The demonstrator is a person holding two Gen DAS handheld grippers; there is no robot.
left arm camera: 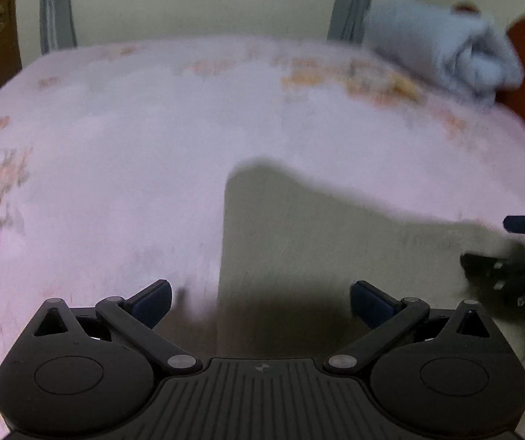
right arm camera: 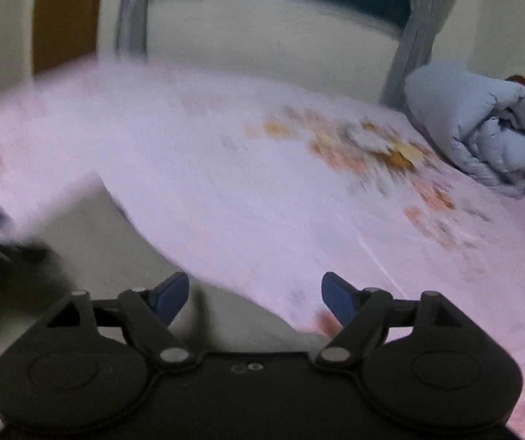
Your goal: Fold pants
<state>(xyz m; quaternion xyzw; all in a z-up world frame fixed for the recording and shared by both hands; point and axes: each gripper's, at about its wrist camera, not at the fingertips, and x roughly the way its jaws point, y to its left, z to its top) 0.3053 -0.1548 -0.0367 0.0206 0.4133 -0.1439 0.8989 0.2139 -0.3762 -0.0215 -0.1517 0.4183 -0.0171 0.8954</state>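
The only writing that shows is "DAS", white letters on the black body of the right claw (left arm camera: 497, 245) where it enters the left wrist view at the right edge; anything more is too blurred to read. On the pink flowered bed (left arm camera: 116, 146) the pants (left arm camera: 317, 242), a flat beige cloth, lie under and just ahead of the left claw (left arm camera: 260, 302), whose blue pads stand wide apart with nothing gripped. In the right wrist view the pants (right arm camera: 123, 242) run from the left to beneath the right claw (right arm camera: 255, 295), its jaws spread wide and empty, and a rolled blue quilt (right arm camera: 482, 132) lies at the far right.
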